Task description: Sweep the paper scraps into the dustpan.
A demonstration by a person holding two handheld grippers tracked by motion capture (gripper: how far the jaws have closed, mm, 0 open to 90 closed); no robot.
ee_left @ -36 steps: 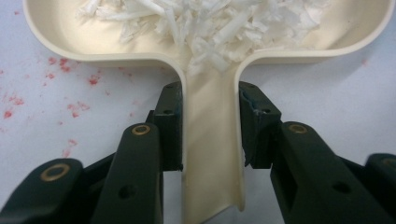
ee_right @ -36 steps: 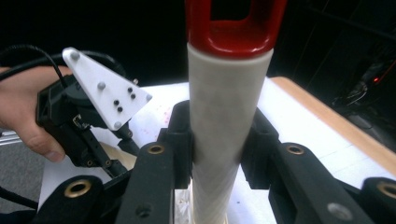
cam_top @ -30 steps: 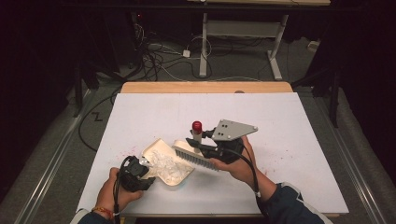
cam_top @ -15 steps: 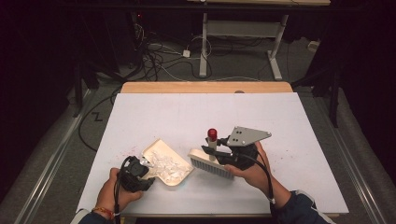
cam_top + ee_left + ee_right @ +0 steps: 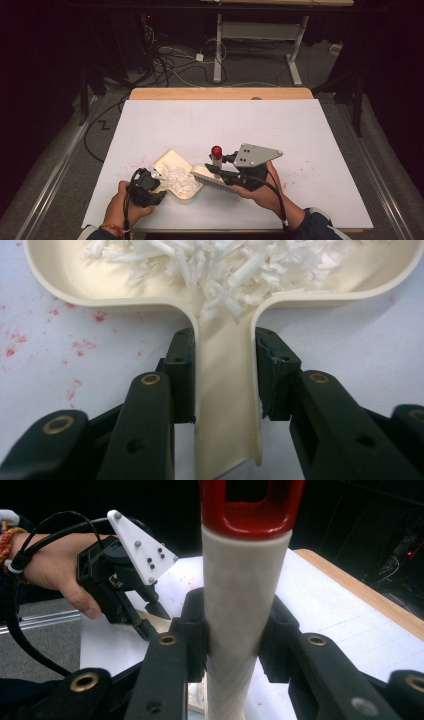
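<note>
Looking down from the high view, I hold the dustpan flat on the table with the left gripper, so the brush in the right gripper meets its open edge. Left gripper view: jaws clamp the dustpan handle; white shreds fill the pan, and red specks show on the table. Right gripper view: jaws clamp the brush handle below its red cap.

Bright tabletop, dark surroundings, sharp focus
</note>
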